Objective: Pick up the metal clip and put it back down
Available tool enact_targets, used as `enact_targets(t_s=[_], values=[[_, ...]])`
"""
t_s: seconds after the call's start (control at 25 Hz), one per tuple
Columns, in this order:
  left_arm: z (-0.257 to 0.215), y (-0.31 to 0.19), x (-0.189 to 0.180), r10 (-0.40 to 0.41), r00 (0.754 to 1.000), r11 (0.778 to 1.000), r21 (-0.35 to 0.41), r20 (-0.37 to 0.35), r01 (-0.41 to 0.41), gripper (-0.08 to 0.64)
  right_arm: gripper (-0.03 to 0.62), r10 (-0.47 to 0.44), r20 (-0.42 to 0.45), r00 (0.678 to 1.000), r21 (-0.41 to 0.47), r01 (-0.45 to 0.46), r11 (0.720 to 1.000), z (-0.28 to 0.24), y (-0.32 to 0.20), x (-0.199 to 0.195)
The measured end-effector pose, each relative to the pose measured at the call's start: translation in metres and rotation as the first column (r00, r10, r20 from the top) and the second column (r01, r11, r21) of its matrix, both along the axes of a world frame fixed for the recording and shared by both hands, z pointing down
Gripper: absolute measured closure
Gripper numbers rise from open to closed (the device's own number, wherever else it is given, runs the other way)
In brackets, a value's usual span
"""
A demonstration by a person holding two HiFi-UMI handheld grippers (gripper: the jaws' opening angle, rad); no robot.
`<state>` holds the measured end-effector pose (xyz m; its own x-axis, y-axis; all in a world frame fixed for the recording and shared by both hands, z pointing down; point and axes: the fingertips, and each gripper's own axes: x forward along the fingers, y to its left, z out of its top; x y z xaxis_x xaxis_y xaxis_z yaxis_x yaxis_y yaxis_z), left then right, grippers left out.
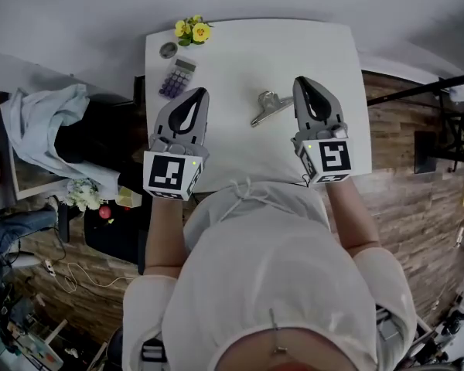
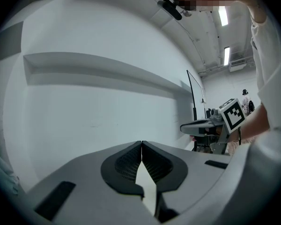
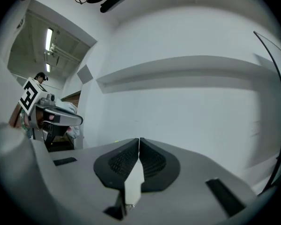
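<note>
The metal clip [image 1: 269, 106] lies on the white table [image 1: 240, 52], between the two grippers and nearer the right one. My left gripper [image 1: 201, 93] hangs over the table's left part with its jaws shut and nothing between them. My right gripper [image 1: 300, 83] is just right of the clip, jaws shut and empty, apart from the clip. Both gripper views look at a plain white wall; in the left gripper view the left gripper [image 2: 141, 143] has its tips together, and the right gripper [image 3: 139, 140] shows the same in its own view. The clip is hidden in both.
A purple calculator [image 1: 177, 77], a small round metal tin [image 1: 168, 50] and yellow flowers [image 1: 193, 30] sit at the table's far left corner. Wooden floor [image 1: 402, 145] lies to the right, clutter and a cloth [image 1: 42, 126] to the left.
</note>
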<state>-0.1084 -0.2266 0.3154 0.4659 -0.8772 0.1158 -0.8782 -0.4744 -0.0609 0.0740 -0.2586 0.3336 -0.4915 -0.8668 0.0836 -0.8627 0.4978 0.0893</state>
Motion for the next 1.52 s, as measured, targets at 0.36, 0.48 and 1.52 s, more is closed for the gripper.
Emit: enact_targets(t_s=[0.36, 0.48, 1.52], values=[[-0.024, -0.001, 0.001, -0.003, 1.000, 0.999, 0.034, -0.013, 0.003, 0.541, 0.589, 0.049, 0.015, 0.999, 0.070, -0.050, 0.996, -0.028, 0.012, 0.024], [-0.025, -0.002, 0.000, -0.004, 1.000, 1.000, 0.030, -0.018, 0.005, 0.541, 0.589, 0.037, 0.028, 0.999, 0.062, -0.039, 0.997, -0.029, 0.011, 0.023], [-0.018, 0.000, 0.008, -0.010, 1.000, 1.000, 0.021, -0.006, 0.011, 0.541, 0.591, -0.080, 0.025, 0.996, 0.015, 0.080, 0.997, -0.014, 0.008, -0.002]])
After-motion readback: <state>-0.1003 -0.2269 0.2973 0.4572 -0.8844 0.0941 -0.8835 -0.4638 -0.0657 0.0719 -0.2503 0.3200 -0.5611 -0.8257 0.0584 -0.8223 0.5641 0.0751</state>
